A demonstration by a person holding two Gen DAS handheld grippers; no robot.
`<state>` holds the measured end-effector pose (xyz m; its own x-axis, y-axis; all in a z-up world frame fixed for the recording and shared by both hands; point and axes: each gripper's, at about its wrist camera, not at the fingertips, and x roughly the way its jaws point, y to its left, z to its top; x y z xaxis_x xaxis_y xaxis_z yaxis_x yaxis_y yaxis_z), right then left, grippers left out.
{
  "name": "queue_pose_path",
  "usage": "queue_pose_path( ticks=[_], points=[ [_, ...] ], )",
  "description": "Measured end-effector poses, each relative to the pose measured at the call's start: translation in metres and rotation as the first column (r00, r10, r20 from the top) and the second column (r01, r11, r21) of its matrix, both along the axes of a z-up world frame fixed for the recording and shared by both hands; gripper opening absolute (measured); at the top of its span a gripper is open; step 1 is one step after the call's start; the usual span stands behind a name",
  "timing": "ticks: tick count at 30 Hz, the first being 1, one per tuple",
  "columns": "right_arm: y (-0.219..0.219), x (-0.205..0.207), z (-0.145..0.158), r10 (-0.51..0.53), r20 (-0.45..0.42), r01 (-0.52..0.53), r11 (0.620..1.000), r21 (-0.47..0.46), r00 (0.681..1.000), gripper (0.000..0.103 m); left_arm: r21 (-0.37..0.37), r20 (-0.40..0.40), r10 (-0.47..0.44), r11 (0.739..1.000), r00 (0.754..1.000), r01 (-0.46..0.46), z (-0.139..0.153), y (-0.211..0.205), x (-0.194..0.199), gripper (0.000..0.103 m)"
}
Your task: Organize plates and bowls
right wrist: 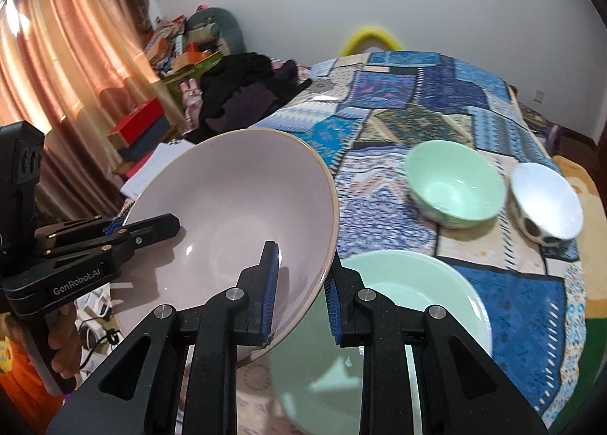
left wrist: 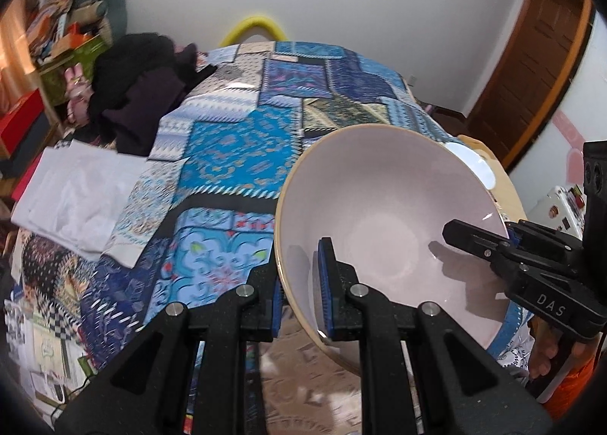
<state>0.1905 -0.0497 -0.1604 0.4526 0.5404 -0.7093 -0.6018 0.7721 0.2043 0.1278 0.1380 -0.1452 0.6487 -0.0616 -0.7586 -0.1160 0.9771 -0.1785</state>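
Two grippers, left (left wrist: 301, 292) and right (right wrist: 301, 292), clamp opposite rim edges of the pink bowl (right wrist: 227, 215), raised above the green plate (right wrist: 417, 283).

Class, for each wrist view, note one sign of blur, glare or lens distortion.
Left wrist view: fisheye bends the door frame; the pink bowl carries soft gripper shadows. Right wrist view: the green bowl is motion-blurred; glare flares on the curtain.
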Motion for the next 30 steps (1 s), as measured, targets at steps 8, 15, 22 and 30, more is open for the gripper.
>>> queue_pose_path(
  ticks=[8, 15, 22, 30],
  points=[
    [0.037, -0.004, -0.013, 0.074, -0.036, -0.075, 0.997, -0.026, 0.997, 0.021, 0.014, -0.032, 0.058, 0.998, 0.998, -0.058, -0.014, 0.032, -0.014, 0.016],
    [0.054, -0.005, -0.031, 0.106, -0.089, -0.11, 0.993, -0.047, 0.99, 0.021, 0.003, -0.09, 0.076, 0.997, 0.993, -0.076, -0.036, 0.05, -0.018, 0.016],
    [0.064, -0.003, -0.053, 0.115, -0.146, -0.128, 0.989, -0.081, 0.983, 0.021, -0.023, -0.144, 0.081, 0.996, 0.986, -0.085, -0.062, 0.059, -0.016, 0.016],
    [0.071, 0.001, -0.072, 0.121, -0.204, -0.142, 0.985, -0.094, 0.972, 0.021, -0.043, -0.186, 0.091, 0.994, 0.978, -0.101, -0.081, 0.067, -0.013, 0.016]
  ],
)
